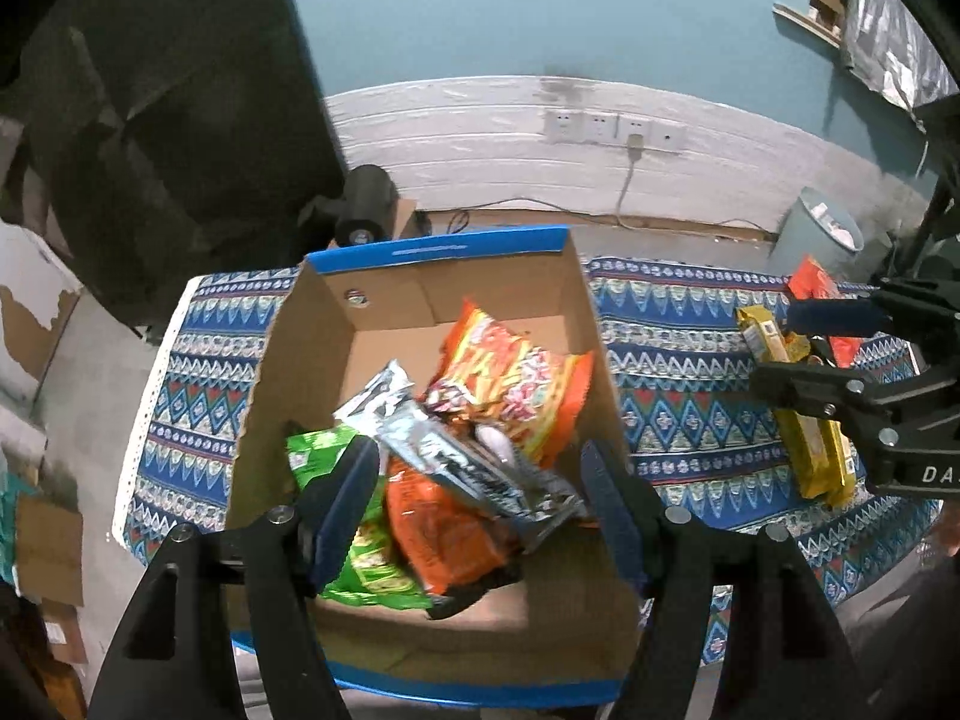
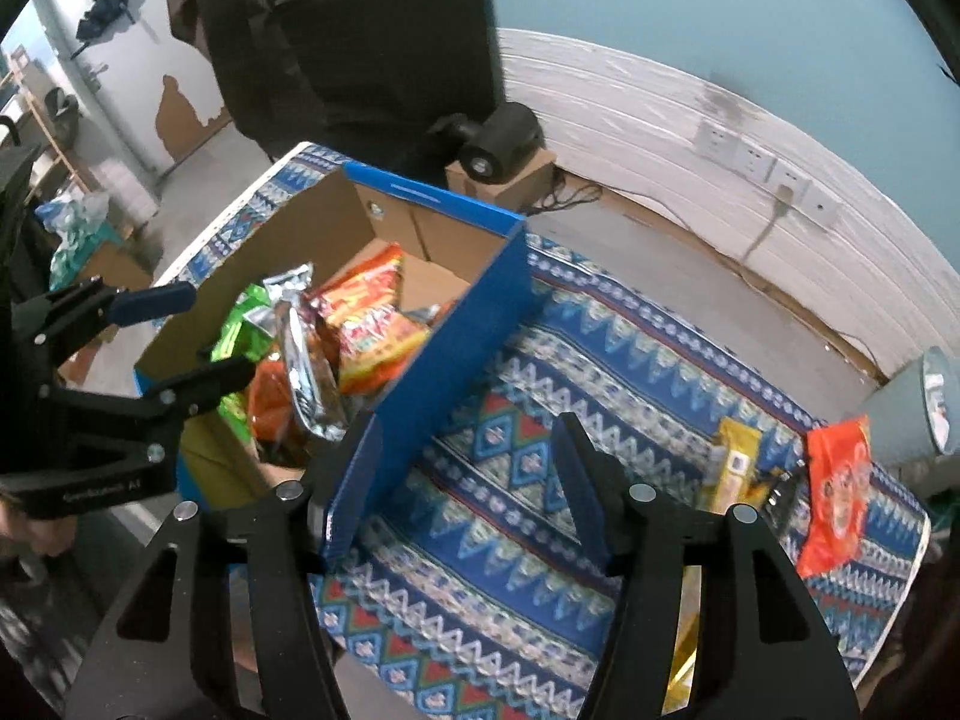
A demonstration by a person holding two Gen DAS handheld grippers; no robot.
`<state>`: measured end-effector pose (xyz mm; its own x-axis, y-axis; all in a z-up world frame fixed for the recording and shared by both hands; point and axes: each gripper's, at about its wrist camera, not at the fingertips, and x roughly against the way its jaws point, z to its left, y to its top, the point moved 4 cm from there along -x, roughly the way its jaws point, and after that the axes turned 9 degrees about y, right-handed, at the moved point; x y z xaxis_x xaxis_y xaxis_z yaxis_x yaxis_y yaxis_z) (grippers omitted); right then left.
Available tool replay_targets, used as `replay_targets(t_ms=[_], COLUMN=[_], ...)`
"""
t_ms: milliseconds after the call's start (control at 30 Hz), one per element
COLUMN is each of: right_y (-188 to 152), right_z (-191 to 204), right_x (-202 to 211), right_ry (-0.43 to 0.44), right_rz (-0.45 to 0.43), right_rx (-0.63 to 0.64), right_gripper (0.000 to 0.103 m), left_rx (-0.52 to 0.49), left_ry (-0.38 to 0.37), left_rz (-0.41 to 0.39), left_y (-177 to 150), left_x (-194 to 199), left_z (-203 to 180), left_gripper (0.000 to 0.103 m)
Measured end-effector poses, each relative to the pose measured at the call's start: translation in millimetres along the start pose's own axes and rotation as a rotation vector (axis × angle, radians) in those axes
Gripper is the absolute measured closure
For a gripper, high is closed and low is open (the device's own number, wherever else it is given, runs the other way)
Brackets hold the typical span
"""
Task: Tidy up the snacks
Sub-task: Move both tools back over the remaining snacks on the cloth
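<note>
A cardboard box (image 1: 432,630) with blue outer walls (image 2: 444,354) stands on the patterned tablecloth. It holds several snack packs: a silver pack (image 1: 456,450), orange packs (image 1: 510,378) and a green pack (image 1: 360,570). My left gripper (image 1: 480,480) hovers open over the box, empty, its fingers either side of the silver pack. My right gripper (image 2: 468,462) is open and empty above the cloth, just right of the box wall. A yellow pack (image 1: 804,420) (image 2: 735,462) and an orange-red pack (image 2: 837,486) lie on the cloth to the right.
The tablecloth (image 2: 540,360) covers a small table with edges near the box. A grey bin (image 1: 822,234) stands on the floor behind right. A black device (image 1: 363,204) sits on a carton behind the box. A dark-clothed figure (image 2: 336,42) stands behind.
</note>
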<state>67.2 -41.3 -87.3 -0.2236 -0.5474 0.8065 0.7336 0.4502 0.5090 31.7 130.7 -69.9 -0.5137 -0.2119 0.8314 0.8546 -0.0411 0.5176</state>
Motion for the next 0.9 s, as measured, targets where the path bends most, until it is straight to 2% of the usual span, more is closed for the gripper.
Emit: replay_targets(t_ms=[300,733,900], right_y=[-33.1,-86.5,-106.0], right_z=[-39.2,-109.6,-138.1], right_x=[25.2,64.2,74.7], right_ry=[-0.051,-0.105,-0.134], right_rz=[-0.008,-0.031,-0.038], right_rx=[-0.041,-0.169,-0.22], right_gripper=[0.043,0.043,0.043], left_rx=[-0.075,-0.182,-0.207], left_ry=[-0.025,-0.107,-0.147], left_rz=[0.001,0.046,0.086], left_y=[7.0,16.2,15.6], left_x=[2.3,-1.7,-9.6], left_z=[-47.2,-135.4,-169.5], left_gripper=[0.028,0.028,0.028])
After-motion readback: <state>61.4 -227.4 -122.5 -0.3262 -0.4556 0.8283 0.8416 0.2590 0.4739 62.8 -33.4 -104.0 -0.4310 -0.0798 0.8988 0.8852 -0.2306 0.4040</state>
